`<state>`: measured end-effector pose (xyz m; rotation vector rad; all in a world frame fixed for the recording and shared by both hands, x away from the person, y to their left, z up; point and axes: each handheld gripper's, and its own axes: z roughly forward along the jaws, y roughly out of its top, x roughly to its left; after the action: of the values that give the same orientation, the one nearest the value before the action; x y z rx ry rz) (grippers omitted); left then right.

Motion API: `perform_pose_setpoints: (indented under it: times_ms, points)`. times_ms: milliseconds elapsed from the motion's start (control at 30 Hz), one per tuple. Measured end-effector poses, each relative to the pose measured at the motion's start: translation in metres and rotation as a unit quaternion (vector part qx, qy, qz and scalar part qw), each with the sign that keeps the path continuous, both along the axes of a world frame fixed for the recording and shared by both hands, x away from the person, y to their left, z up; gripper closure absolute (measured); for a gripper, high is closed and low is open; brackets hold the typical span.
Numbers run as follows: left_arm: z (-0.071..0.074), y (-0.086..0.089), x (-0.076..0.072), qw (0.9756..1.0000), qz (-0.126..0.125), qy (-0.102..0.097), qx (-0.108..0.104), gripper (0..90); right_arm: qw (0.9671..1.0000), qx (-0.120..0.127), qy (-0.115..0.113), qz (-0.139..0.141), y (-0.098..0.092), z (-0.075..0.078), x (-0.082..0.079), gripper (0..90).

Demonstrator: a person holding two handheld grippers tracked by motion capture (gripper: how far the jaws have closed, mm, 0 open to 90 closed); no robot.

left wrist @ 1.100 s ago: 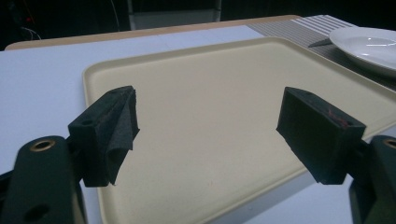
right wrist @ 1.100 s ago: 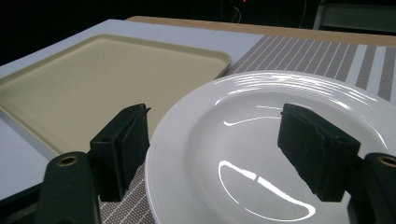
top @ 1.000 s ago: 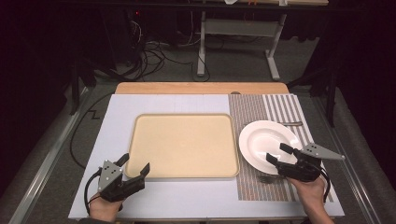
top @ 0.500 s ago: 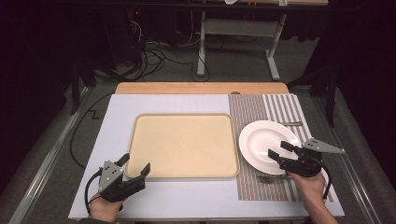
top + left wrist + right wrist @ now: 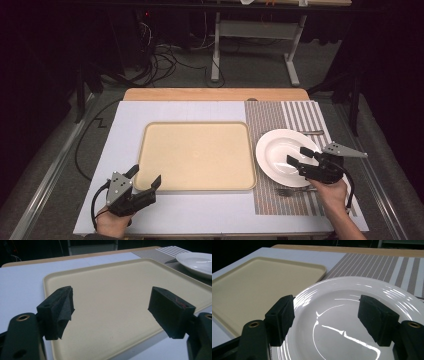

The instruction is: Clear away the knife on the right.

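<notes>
White plate (image 5: pixel 280 156) on the striped placemat (image 5: pixel 295 116) at the tabletop's right edge, beside the empty tray (image 5: pixel 196 155). The right gripper (image 5: pixel 300 159) has edged inward over the plate's near right rim, its jaws just closing slightly yet unclenched, grasping nothing: a pickup appears imminent. The left gripper (image 5: pixel 146 179) waits released at the tray's near left corner.
</notes>
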<state>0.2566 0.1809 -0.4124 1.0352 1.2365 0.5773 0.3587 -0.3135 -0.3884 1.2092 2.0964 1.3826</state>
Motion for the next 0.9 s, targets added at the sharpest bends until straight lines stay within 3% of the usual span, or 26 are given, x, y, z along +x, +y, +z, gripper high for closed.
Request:
perform_pose_setpoints:
  times_ms: [900]
  points:
    - [-0.001, 0.001, 0.002, 0.9999, 0.007, 0.007, -0.003, 21.4, 0.9995, -0.022, -0.011, -0.021, -0.006, 0.017, 0.027, 32.0]
